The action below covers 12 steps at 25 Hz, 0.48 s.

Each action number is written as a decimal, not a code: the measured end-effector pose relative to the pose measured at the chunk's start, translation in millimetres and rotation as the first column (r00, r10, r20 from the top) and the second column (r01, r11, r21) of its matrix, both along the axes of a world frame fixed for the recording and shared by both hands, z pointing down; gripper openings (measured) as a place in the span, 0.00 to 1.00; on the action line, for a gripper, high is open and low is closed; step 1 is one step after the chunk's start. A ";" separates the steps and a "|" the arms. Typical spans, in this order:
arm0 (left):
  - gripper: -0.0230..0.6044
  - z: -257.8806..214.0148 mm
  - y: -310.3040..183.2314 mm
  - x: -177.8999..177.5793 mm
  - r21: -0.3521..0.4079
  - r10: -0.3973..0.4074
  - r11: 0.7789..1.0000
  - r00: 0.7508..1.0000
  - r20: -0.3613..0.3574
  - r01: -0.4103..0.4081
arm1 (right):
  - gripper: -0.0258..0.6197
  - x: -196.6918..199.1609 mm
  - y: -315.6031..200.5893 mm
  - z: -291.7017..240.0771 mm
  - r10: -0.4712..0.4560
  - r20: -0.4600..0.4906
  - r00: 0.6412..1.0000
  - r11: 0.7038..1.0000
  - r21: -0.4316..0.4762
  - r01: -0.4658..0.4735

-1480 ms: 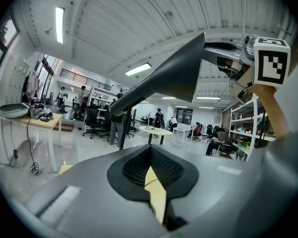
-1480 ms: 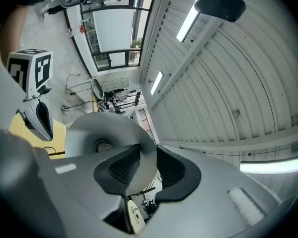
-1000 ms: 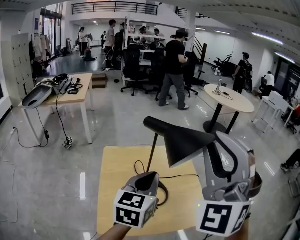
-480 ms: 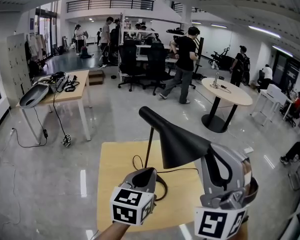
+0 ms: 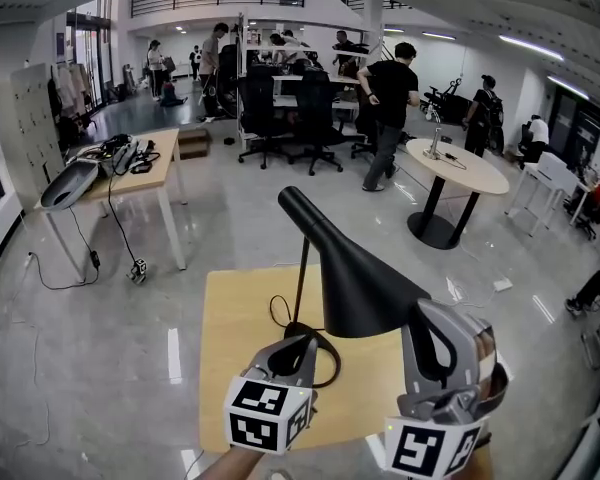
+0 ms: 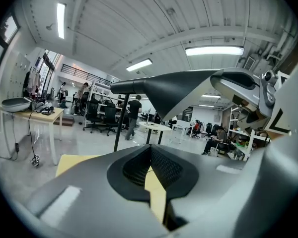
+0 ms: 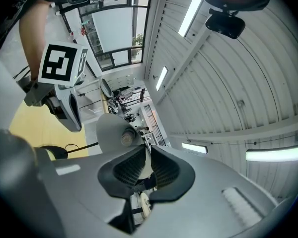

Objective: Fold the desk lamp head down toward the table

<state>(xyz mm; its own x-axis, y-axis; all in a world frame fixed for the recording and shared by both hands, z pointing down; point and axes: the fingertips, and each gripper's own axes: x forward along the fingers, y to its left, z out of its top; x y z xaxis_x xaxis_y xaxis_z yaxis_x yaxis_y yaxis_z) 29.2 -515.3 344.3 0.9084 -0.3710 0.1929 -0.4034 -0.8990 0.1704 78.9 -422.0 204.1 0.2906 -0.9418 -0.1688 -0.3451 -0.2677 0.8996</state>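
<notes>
A black desk lamp stands on a small wooden table (image 5: 230,338). Its cone shade (image 5: 355,278) slopes down to the right from a thin stem (image 5: 300,278), above a round base (image 5: 323,360). My right gripper (image 5: 432,313) is at the shade's wide lower rim. In the right gripper view its jaws (image 7: 146,165) are closing, with the thin edge of the shade (image 7: 109,133) between the pads. My left gripper (image 5: 298,346) hovers over the base, shut and holding nothing. In the left gripper view the stem (image 6: 120,128) rises left of the jaws (image 6: 150,150) and the shade (image 6: 174,86) hangs overhead.
The lamp's black cable (image 5: 278,313) loops over the table top. Beyond it lie a polished floor, a round pedestal table (image 5: 458,173), a cluttered desk (image 5: 130,183), office chairs (image 5: 270,118) and several people, one walking (image 5: 390,98).
Both grippers have sunk lower over the table. The shade's wide end has come down with the right gripper, so the cone slopes more steeply.
</notes>
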 end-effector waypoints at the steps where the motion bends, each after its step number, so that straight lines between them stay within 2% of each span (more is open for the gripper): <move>1: 0.05 6.9 -4.7 -4.5 -0.001 0.000 1.000 1.000 0.003 0.000 | 0.10 -3.5 -5.9 9.4 0.004 0.008 1.000 1.000 -0.004 -0.004; 4: 0.05 25.0 -7.3 2.2 -0.001 0.002 1.000 1.000 0.012 -0.002 | 0.10 4.8 -12.7 35.1 0.011 0.027 1.000 1.000 -0.011 -0.011; 8: 0.05 14.4 24.2 49.4 -0.007 0.001 1.000 1.000 0.017 -0.001 | 0.10 51.5 13.0 34.5 0.011 0.040 0.999 1.000 0.002 -0.011; 12: 0.05 14.9 40.4 73.5 -0.006 0.000 1.000 1.000 0.026 0.000 | 0.10 75.7 24.2 44.6 0.016 0.047 0.999 1.000 0.017 -0.017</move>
<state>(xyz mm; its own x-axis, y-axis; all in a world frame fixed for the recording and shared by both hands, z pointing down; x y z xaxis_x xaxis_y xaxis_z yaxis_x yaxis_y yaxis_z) 102.6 -474.9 359.2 0.9032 -0.3696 0.2183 -0.4075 -0.8982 0.1651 154.5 -397.8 248.7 0.3140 -0.9339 -0.1711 -0.3826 -0.2894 0.8774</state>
